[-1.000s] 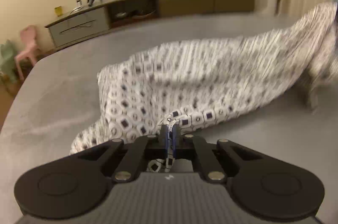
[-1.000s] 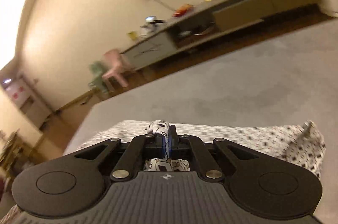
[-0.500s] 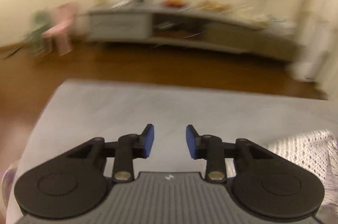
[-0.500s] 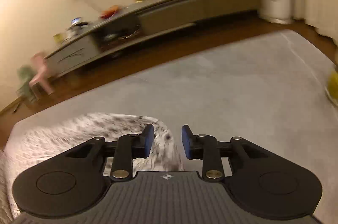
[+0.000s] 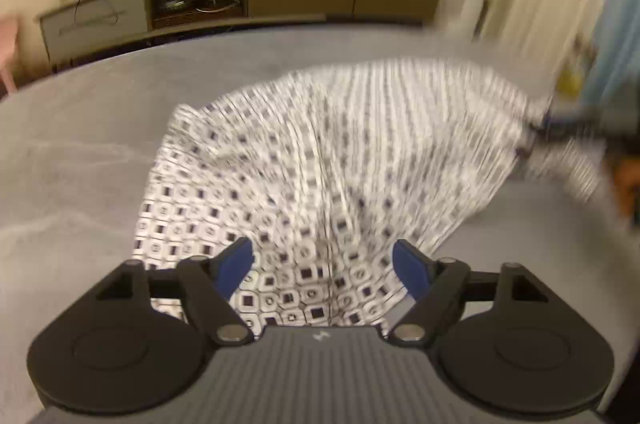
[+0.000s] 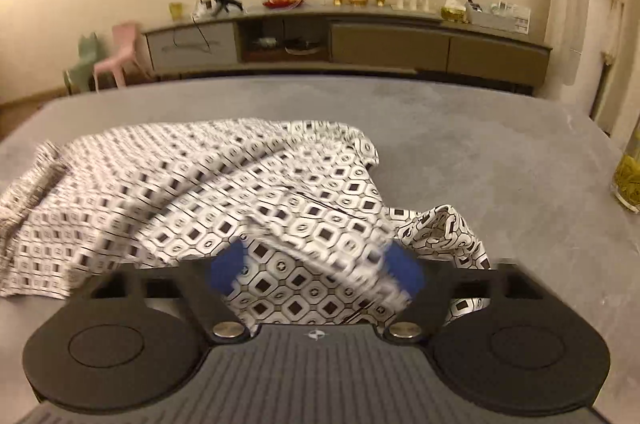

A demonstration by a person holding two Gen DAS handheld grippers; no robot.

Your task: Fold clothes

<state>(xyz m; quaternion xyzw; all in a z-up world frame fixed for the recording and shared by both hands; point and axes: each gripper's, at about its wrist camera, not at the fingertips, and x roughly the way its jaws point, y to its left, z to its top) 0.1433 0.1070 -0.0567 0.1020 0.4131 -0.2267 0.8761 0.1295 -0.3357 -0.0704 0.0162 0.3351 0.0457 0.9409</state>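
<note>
A white garment with a black square pattern lies spread and rumpled on the grey table. It also shows in the right wrist view. My left gripper is open, its blue pads wide apart over the near edge of the cloth. My right gripper is open too, with cloth lying between and over its blue pads. In the left wrist view the right gripper shows blurred at the cloth's far right end.
A glass of yellow-green liquid stands at the table's right edge. A long low cabinet with small items on top runs along the back wall. Pink and green small chairs stand at the far left.
Both grippers held cloth shut a second ago, then opened. Now they are opened wider and sit low over the garment, which has been spread out on the table.
</note>
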